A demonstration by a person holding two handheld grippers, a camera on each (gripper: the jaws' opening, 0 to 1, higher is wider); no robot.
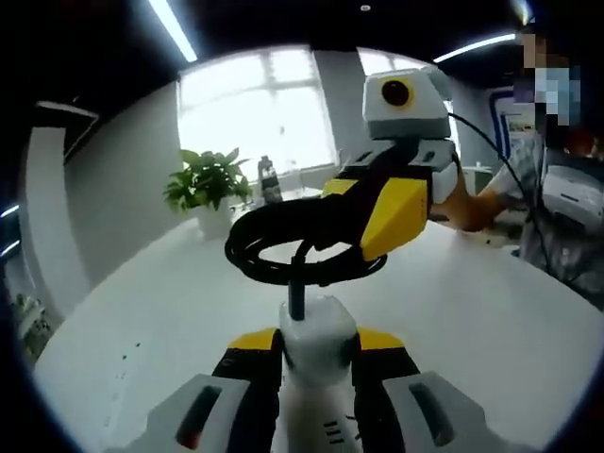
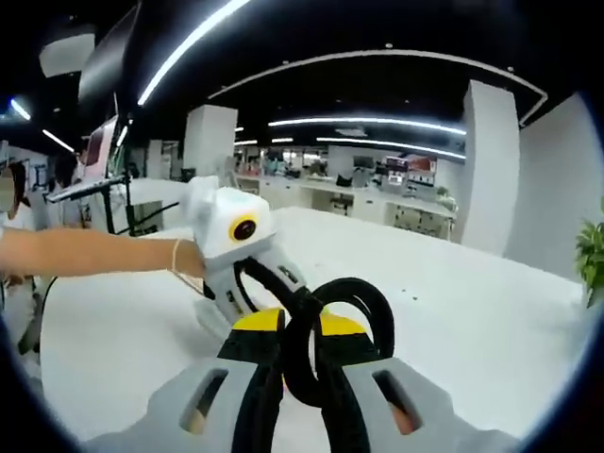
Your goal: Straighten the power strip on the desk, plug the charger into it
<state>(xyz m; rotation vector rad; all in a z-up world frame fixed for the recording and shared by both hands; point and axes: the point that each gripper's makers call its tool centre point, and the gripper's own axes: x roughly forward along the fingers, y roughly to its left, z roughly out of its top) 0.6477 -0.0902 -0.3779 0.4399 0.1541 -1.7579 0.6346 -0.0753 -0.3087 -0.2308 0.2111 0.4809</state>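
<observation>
While both grippers are up over the desk: the task's charger hangs between them, clear of the white desk (image 1: 491, 311).
Left gripper (image 1: 319, 351): jaws pressed against the sides of the white charger (image 1: 317, 340), pinching its body, with the cord's stem rising from the top.
Right gripper (image 2: 304, 342): jaws closed around the black coiled cable (image 2: 354, 311); in the left gripper view the same gripper (image 1: 382, 212) comes in from the right and grips the coil (image 1: 283, 250) where the loops bunch.
Charger position: held in the air above the middle of the desk, not resting on it; the potted plant (image 1: 208, 184) and a bottle (image 1: 270, 179) stand well apart at the far edge.
How the charger will handle: judged light and rigid, a smooth plastic block that could slip or twist if pinched near a corner; holding it across the flat sides, as now, looks best for pushing it into a socket.
How the cable will handle: judged soft and springy; the coil will likely sag, uncoil or tug the charger sideways unless held at the bundle.
Hidden: the charger's prongs are not visible, so their orientation cannot be told.
Power strip: cannot be placed from these views; whether it is straightened cannot be judged.
Hard to make out: the cable's far end, lost in the loops.
Person: a forearm (image 2: 94, 253) reaches behind the left gripper (image 2: 236, 247) in the right gripper view.
</observation>
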